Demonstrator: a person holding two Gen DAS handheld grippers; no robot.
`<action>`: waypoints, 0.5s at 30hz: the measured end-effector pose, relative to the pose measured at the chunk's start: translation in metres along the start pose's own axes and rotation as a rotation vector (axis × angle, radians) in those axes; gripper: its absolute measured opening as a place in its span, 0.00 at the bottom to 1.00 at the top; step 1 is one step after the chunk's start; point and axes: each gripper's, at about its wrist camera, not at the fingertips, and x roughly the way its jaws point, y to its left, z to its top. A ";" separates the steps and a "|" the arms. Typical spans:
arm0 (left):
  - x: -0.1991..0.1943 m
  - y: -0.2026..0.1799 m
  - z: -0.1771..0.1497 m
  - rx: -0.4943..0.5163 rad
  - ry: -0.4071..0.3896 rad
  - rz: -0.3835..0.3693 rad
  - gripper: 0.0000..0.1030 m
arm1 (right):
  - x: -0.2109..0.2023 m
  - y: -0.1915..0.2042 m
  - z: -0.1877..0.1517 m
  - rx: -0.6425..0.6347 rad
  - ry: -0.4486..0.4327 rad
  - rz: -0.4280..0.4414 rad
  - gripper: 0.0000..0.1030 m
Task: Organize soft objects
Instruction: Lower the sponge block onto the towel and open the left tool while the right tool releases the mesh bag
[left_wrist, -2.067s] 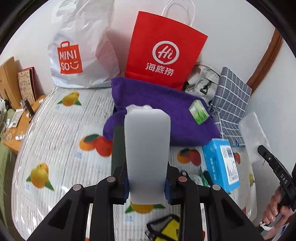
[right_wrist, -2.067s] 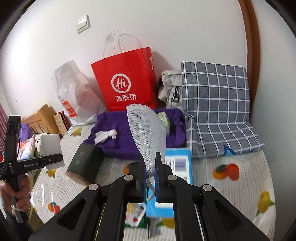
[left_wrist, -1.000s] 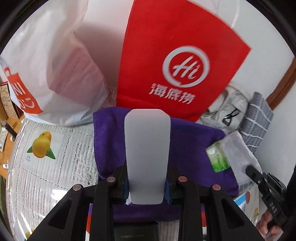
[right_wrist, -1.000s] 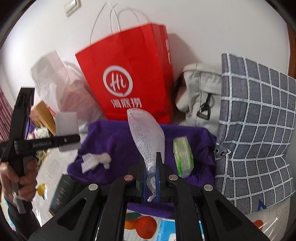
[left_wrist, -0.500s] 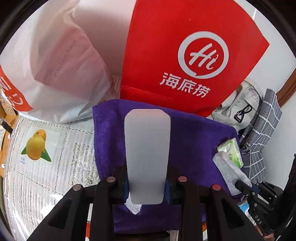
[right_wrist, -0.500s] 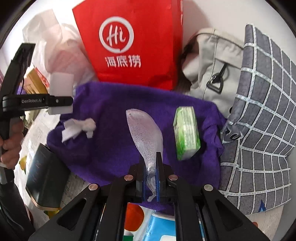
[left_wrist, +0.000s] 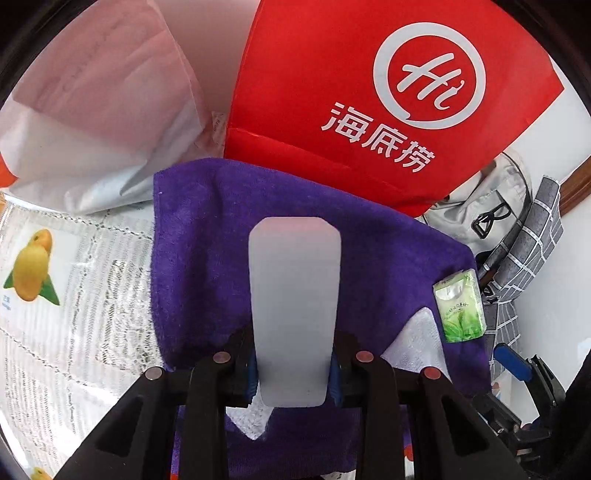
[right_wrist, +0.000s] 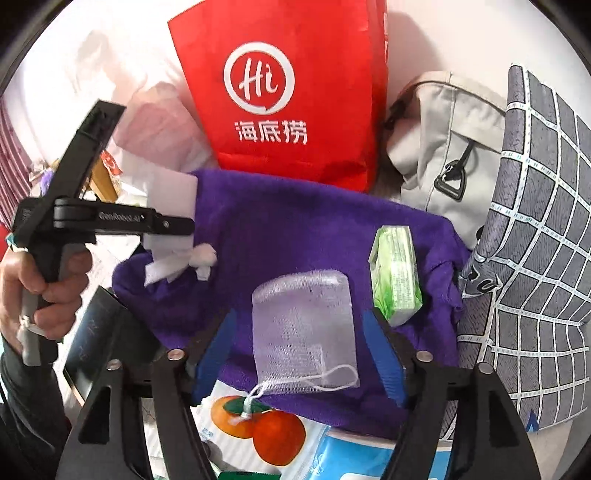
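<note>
The right claw is opening, its blue pads standing clear on either side of the white mesh pouch, which lies flat on the purple towel between them with nothing pressing on it. The pouch's drawstring loop trails back toward the claw, over the towel's near edge and onto the fruit-printed cover. Just beyond the right pad, touching the towel, sits the green tissue pack.

The left claw is narrow and clamped on the white sponge block, whose long axis runs straight out along the fingers. Directly under and ahead of it lies the same towel, and from the right view the block hangs over the towel's far-left corner, right above the crumpled white tissue. So the drop spot is below this claw, well apart from the pouch; the left hand is the nearer one, and lowering and letting go looks like the next step.
</note>
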 end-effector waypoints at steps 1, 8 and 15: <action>0.001 0.000 0.000 0.001 0.000 -0.001 0.27 | -0.001 -0.001 0.001 0.004 -0.008 -0.004 0.69; 0.004 -0.006 0.000 0.023 0.000 0.006 0.27 | -0.013 -0.018 0.004 0.074 -0.043 0.004 0.70; 0.012 -0.027 -0.003 0.070 0.015 0.007 0.53 | -0.015 -0.023 0.004 0.116 -0.043 0.026 0.70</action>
